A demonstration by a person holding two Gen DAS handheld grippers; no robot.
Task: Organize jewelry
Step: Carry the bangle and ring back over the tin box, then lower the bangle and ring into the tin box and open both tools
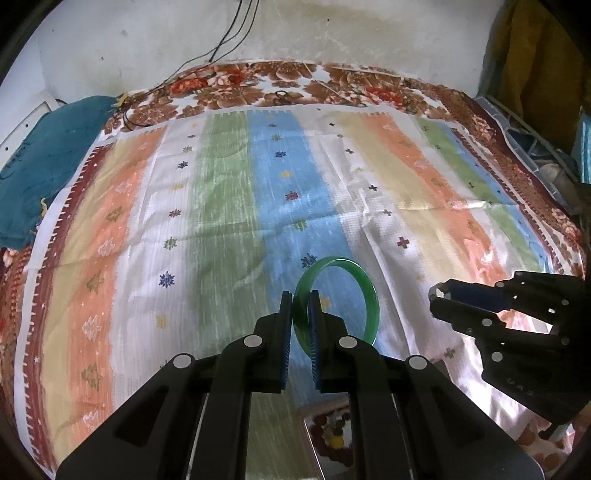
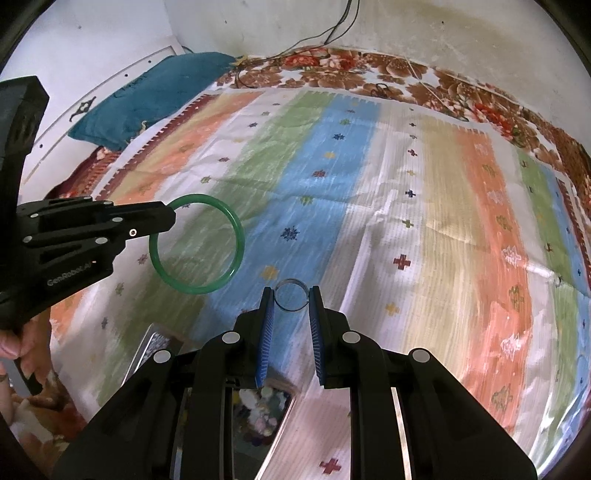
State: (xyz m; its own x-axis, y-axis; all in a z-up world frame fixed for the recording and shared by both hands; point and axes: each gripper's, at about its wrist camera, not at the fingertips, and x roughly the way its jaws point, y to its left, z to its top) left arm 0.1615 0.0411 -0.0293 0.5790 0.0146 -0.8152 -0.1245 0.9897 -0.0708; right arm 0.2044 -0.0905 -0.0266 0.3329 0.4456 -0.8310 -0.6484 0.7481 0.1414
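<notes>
Over bedsheet: bangle btwn left tool pads

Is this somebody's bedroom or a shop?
Probably a bedroom at home. A striped sheet covers what looks like a bed, with a teal pillow against a plain stained wall.

A bed covered in a brown-and-red floral sheet carries a striped cloth of orange, green, blue and cream bands dotted with small cross and tree motifs, spread nearly flat with a few creases. A teal pillow lies at the bed's far left corner, beside the striped cloth's edge. At the near edge, a shiny metal tray holding small mixed pieces rests on the cloth.
</notes>
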